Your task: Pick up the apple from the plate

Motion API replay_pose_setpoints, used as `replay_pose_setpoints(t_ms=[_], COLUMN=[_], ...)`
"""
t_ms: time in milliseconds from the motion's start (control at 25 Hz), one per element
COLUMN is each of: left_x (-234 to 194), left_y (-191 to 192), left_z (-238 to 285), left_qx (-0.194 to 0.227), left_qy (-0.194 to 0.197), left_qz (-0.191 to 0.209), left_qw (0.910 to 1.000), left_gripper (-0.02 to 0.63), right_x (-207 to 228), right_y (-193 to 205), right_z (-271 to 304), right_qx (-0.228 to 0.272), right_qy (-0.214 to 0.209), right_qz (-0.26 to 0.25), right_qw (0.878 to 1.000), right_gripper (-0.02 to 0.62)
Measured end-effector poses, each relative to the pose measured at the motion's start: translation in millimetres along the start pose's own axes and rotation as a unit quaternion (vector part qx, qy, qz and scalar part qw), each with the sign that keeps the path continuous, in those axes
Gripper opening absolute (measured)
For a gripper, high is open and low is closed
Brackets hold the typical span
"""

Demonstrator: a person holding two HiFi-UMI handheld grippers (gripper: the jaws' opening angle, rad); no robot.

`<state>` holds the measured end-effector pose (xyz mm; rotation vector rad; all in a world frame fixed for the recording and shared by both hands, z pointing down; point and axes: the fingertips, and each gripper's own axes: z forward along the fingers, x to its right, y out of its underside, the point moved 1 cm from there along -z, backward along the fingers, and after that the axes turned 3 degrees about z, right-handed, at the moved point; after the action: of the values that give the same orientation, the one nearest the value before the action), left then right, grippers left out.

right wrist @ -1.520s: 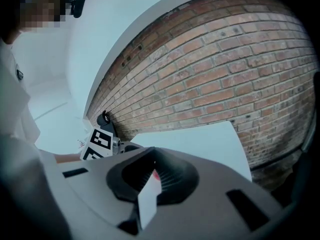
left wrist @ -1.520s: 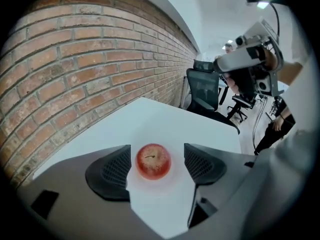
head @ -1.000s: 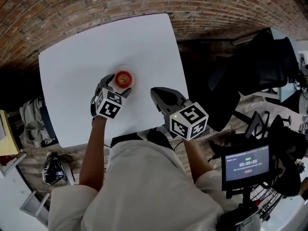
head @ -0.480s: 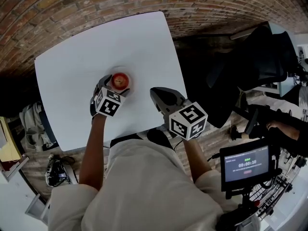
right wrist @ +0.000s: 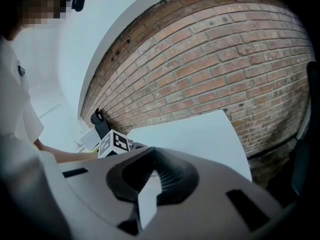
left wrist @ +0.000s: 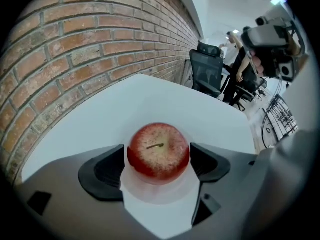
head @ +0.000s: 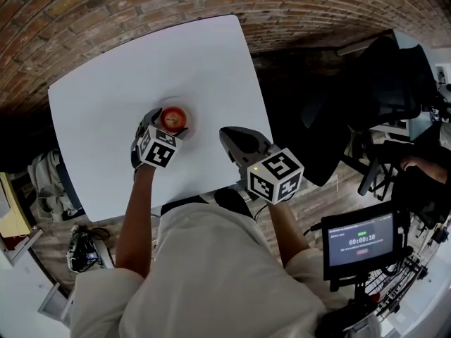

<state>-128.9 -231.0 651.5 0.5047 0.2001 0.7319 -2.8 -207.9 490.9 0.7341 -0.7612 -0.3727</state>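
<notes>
A red apple [head: 175,118] sits stem up on a small white plate [left wrist: 160,196] on the white table [head: 106,83]. My left gripper [head: 168,125] points steeply down over it. In the left gripper view the apple [left wrist: 158,151] lies between the two dark pads [left wrist: 102,171] of the left gripper [left wrist: 157,160]. The jaws stand wide, a thin gap shows at the left pad, and the right pad is at the apple's skin. My right gripper [head: 227,136] hovers to the right of the plate, near the table's front edge. In its own view the right gripper [right wrist: 150,174] has its jaws together and holds nothing.
A brick wall [head: 141,5] borders the table's far side. A black office chair [head: 380,90] and a stand with a screen [head: 361,241] are on the right. A bag [head: 46,174] lies on the floor at the left.
My left gripper has come down a little closer around the apple, which stays on its plate. The right gripper has kept still.
</notes>
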Motion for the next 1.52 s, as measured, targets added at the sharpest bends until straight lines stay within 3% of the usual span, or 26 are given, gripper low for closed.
replay_pose_setpoints(t_ms=[1520], left_x=[-3.2], left_y=[1.6], left_z=[4.9], left_qx=[-0.016], left_qy=[-0.006], left_qz=[0.000], left_qw=[0.9999], left_gripper=[0.399], right_x=[9.0], right_y=[3.3], right_z=[-10.0], right_qx=[0.004], right_qy=[0.005], right_qz=[0.004], right_qw=[1.000], right_gripper=[0.003])
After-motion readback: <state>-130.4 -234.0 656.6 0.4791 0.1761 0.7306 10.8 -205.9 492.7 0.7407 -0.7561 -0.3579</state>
